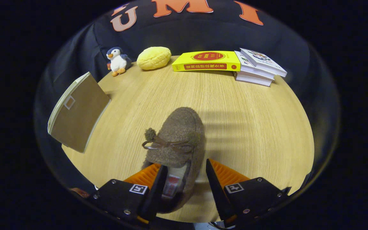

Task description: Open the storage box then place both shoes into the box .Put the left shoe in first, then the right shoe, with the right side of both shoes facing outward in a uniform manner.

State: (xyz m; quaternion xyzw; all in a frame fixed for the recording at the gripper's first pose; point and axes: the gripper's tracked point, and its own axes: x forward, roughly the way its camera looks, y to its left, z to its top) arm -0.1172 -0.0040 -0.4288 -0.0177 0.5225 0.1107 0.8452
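Observation:
A brown fuzzy shoe (177, 137) with a bow and two pompoms lies on the wooden table (251, 127), toe pointing away from me. My gripper (185, 166) is open around its heel end. The left finger (155, 179) reaches over the shoe's opening, above the pale insole. Just outside the shoe's right wall stands the right finger (217, 179), with a small gap to the wall. The brown storage box (77, 111) stands at the table's left edge, beyond and left of the fingers, flat brown face toward me; I cannot tell whether it is open.
Along the far edge of the table sit a toy penguin (117, 60), a yellow plush bun (154, 58), a yellow book (207, 61) and a stack of white books (259, 67). Bare wood stretches between these and the shoe.

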